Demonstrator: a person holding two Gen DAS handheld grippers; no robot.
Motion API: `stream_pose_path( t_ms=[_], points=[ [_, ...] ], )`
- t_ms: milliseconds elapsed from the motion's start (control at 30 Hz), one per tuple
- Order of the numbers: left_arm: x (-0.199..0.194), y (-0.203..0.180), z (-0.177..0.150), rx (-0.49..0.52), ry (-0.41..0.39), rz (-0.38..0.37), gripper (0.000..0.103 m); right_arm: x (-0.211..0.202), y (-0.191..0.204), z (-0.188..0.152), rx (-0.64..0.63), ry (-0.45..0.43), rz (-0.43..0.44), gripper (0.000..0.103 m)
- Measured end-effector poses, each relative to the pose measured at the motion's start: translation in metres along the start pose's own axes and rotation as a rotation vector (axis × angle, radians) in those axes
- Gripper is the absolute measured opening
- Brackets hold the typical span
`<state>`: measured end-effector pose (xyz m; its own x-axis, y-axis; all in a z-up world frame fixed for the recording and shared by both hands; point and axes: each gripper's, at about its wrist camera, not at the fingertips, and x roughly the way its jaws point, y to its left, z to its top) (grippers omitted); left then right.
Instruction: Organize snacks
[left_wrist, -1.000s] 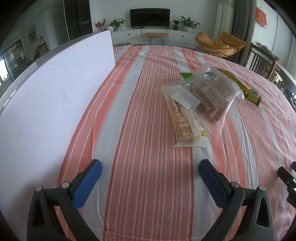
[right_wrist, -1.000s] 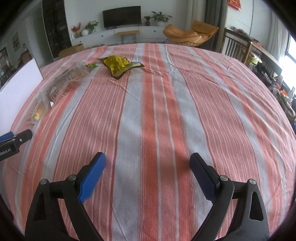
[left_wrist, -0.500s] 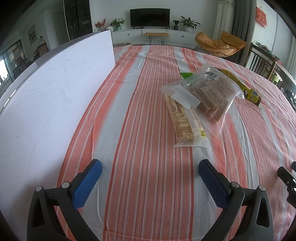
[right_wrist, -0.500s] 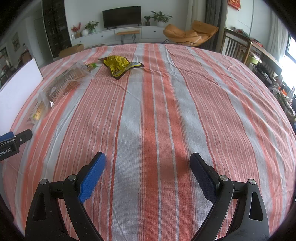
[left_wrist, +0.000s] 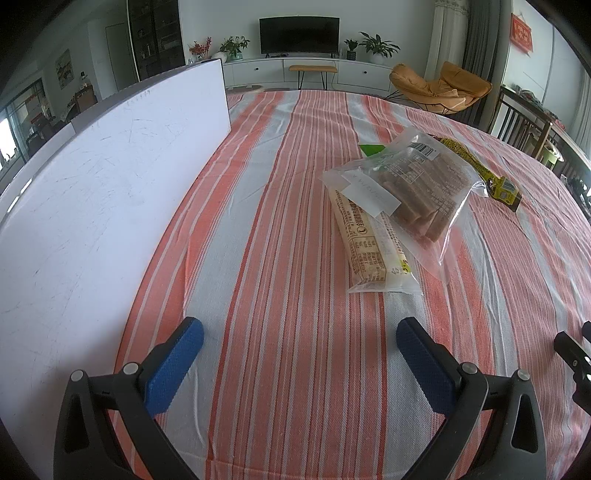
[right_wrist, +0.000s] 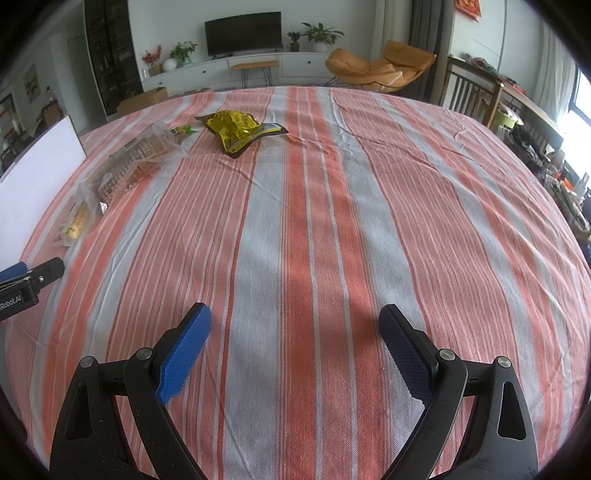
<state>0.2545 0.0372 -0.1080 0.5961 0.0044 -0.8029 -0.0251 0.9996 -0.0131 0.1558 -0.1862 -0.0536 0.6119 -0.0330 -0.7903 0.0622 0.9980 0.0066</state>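
Holding both claws wide open and empty over the striped orange-and-white worktop (left_wrist: 295, 229): your left claw (left_wrist: 300, 334), your right claw (right_wrist: 294, 319). Clear bag of brown biscuits (left_wrist: 417, 188) lies partly on the long beige wrapped snack bar (left_wrist: 369, 243); crumpled yellow packet (right_wrist: 236, 129) sits beyond. White upright board (left_wrist: 99, 206) stands at left.

Both tools look alike: the left gripper (left_wrist: 300, 345) and the right gripper (right_wrist: 295, 330) each have two black plastic fingers (left_wrist: 476, 402) with triangular cutouts and silver screw heads behind the tips. Textured blue pads (right_wrist: 184, 354) line the inner faces. White "Robot.AI" lettering marks the left one's side.
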Motion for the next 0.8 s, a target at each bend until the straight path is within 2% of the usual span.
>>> stream_pose_path(
  t_ms=[800],
  points=[
    [0.0002, -0.0008, 0.0004, 0.0, 0.0, 0.0, 0.103, 0.0008, -0.0001, -0.0005, 0.0, 0.0, 0.0, 0.094]
  ],
)
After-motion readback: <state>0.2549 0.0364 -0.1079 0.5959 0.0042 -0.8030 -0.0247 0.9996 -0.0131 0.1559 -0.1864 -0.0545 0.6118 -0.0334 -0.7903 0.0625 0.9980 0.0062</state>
